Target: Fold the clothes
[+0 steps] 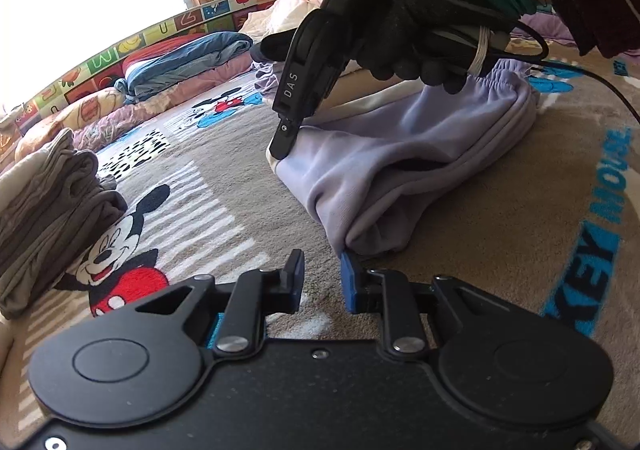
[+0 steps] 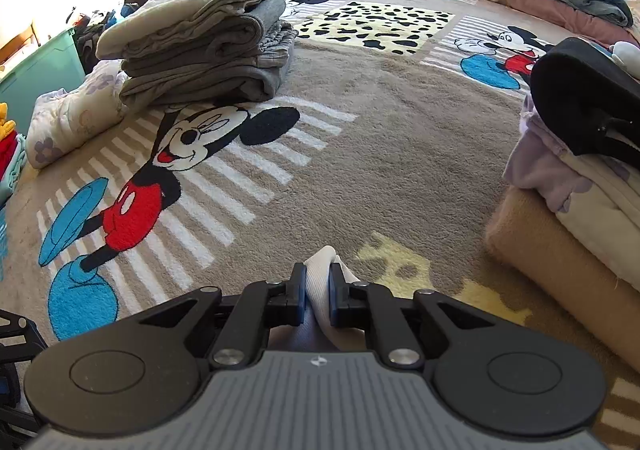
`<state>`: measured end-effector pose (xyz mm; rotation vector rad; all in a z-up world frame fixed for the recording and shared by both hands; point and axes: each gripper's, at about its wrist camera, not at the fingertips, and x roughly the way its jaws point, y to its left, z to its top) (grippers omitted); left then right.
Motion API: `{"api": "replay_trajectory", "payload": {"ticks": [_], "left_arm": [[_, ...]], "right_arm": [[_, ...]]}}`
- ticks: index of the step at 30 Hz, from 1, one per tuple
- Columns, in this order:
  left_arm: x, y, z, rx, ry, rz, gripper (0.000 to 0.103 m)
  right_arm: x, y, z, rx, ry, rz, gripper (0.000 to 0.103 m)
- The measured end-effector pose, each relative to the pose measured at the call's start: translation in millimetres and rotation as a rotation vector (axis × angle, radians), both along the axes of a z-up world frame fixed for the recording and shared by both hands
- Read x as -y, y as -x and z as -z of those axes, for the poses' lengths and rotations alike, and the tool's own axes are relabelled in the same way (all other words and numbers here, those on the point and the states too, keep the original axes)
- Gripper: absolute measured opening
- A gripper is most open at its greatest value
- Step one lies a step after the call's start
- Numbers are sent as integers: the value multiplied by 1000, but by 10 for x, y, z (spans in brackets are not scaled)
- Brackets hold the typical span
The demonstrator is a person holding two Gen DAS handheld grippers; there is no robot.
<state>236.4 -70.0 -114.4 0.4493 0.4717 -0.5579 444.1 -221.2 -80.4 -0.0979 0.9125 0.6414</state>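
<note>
- Spread across the bed is a beige Mickey Mouse blanket, with rumpled bedding and a blue quilt along its far edge.
- At the left of the left wrist view sits a stack of folded grey clothes, well apart from the garment being worked.
- Low in that view, the left claw has its blue pads apart; the right pad touches the near corner of the lavender pants, but nothing is held between them.
- Those pants lie folded on the blanket, right of centre, elastic waistband toward the far side.
- Above them, a gloved right hand holds the right claw, whose fingers are clamped on the pants' white edge strip, at the folded pile's far left corner.
</note>
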Motion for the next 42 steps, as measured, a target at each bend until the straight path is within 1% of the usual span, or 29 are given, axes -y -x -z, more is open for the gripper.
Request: {"api": "replay_trajectory", "payload": {"ticks": [3, 6, 9, 10, 11, 13, 15, 17, 18, 21, 22, 23, 24, 25, 26, 27, 29, 31, 32, 33, 34, 36, 37, 38, 39, 40, 41, 42], "left_arm": [[22, -20, -8, -4, 15, 6, 19], [78, -12, -3, 3, 8, 19, 19], [101, -27, -3, 3, 17, 22, 19], [107, -34, -5, 5, 22, 18, 2], [112, -34, -15, 1, 28, 9, 1], [117, 115, -116, 12, 14, -22, 0], [137, 239, -183, -12, 17, -44, 0], [180, 235, -86, -48, 7, -57, 0], [195, 246, -66, -51, 6, -47, 0], [124, 224, -166, -45, 38, -60, 0], [94, 205, -171, -61, 20, -44, 0], [76, 201, -160, -73, -20, -20, 0], [50, 209, -158, -65, -50, -15, 0], [14, 215, -186, -56, -56, -15, 0], [-25, 217, -229, -52, -53, -12, 2], [-63, 216, -281, -44, -39, -16, 3], [-128, 209, -387, -26, 19, -40, 3], [-178, 182, -450, 7, 149, -70, 3], [-186, 154, -458, 20, 223, -80, 3], [-168, 110, -441, 22, 278, -89, 3], [-135, 56, -410, 19, 322, -97, 3], [-18, -65, -334, 2, 350, -95, 4], [97, -136, -261, -29, 291, -76, 4], [255, -203, -143, -90, 156, -46, 4], [370, -201, -37, -90, 46, -29, 4], [416, -157, 3, -50, 8, -30, 4], [440, -121, -20, -36, -4, -35, 4], [447, -89, -80, -28, 6, -34, 4]], "right_arm": [[-3, 3, 3, 0, 1, 0, 13], [-6, 6, 6, 0, 1, 1, 13], [-9, 5, 8, -3, 1, 2, 13], [-8, 5, 8, -3, -1, 4, 13], [-5, 7, 9, -4, -5, 8, 13], [-7, 21, 11, 4, -3, 17, 12], [-24, 16, 22, 20, 25, 32, 11], [-43, 1, 39, 30, 48, 45, 11], [-56, -14, 58, 25, 50, 49, 11], [-104, -4, 79, 26, 50, 54, 12], [-113, 2, 79, 28, 55, 50, 12], [-111, 4, 77, 28, 55, 45, 12], [-101, 3, 71, 24, 49, 42, 12], [-87, 2, 59, 23, 41, 43, 13], [-69, 11, 36, 27, 28, 45, 17], [-50, 23, 8, 31, 12, 46, 25], [-12, 47, -48, 41, -19, 49, 30], [34, 97, -159, 62, -46, 57, 30], [76, 139, -213, 76, -60, 66, 30], [126, 190, -267, 90, -76, 76, 30], [176, 241, -321, 104, -92, 87, 30], [298, 387, -398, 128, -111, 121, 30], [380, 471, -419, 135, -120, 136, 30], [471, 558, -432, 139, -129, 149, 31], [559, 670, -429, 144, -122, 165, 32], [689, 783, -400, 146, -101, 196, 32], [838, 892, -364, 148, -76, 233, 32], [987, 1001, -328, 150, -50, 270, 32]]}}
